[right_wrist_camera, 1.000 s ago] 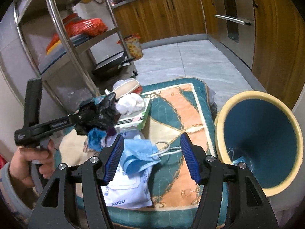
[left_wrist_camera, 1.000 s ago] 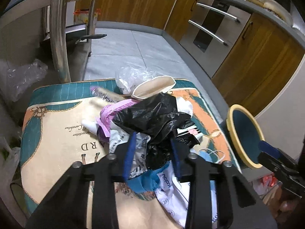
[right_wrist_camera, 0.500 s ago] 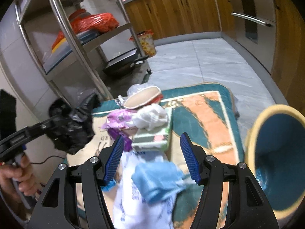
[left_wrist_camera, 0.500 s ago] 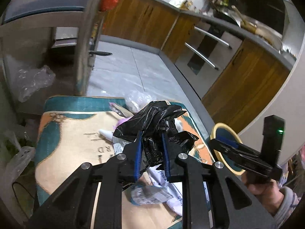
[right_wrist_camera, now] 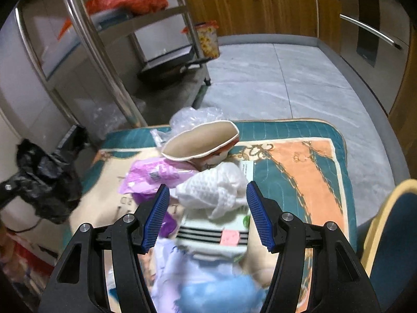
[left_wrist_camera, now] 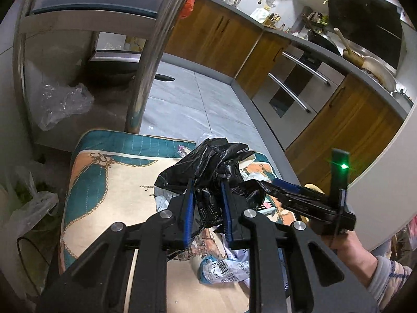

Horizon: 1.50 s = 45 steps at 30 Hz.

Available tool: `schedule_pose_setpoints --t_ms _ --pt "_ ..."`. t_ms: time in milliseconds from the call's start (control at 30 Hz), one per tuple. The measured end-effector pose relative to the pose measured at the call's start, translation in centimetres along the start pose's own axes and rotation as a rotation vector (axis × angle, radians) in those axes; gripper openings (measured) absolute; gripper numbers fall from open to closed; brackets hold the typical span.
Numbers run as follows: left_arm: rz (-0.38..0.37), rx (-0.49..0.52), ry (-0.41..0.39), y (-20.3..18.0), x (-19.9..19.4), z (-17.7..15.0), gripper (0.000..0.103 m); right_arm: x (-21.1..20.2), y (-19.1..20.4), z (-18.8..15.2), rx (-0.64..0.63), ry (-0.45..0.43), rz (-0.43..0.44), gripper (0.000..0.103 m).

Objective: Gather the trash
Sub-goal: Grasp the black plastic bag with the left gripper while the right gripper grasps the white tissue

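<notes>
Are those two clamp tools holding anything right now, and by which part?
The left gripper pinches the crumpled black plastic bag by a bunched fold near its bottom. The right gripper is open and holds nothing.

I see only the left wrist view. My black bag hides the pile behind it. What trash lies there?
Observer: In the right wrist view, a white crumpled net wrapper lies on a striped flat pack.
Operator: Is the right gripper holding something?
Observer: No. The right gripper is open, its jaws on either side of that wrapper, nothing pressed.
Operator: What else is near?
Observer: A pink plastic wrapper lies to the left of it, and a squashed paper cup beyond.
Operator: And the bin?
Observer: The blue bin with a yellow rim stands at the right edge of the cushion.
</notes>
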State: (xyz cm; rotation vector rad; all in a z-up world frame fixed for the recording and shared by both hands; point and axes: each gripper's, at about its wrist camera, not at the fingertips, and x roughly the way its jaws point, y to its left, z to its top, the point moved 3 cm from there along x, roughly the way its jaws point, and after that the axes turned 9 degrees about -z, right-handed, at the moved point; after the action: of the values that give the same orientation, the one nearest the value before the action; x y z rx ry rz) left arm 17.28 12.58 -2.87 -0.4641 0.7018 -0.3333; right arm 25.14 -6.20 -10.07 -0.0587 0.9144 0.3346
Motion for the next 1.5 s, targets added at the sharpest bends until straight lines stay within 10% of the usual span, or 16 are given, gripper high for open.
schedule_pose_setpoints --t_ms 267,867,1500 --pt "-0.007 0.01 0.007 -0.4 1.0 0.2 0.018 0.6 -0.6 -1.0 -0.002 0.024 0.02 0.022" --pt "-0.112 0.073 -0.043 -6.0 1.2 0.2 0.018 -11.6 -4.5 -3.9 0.049 -0.152 0.024 0.021" --pt "-0.273 0.239 0.071 -17.8 6.0 -3.9 0.018 -19.0 -12.9 -9.6 0.206 -0.235 -0.095 0.021"
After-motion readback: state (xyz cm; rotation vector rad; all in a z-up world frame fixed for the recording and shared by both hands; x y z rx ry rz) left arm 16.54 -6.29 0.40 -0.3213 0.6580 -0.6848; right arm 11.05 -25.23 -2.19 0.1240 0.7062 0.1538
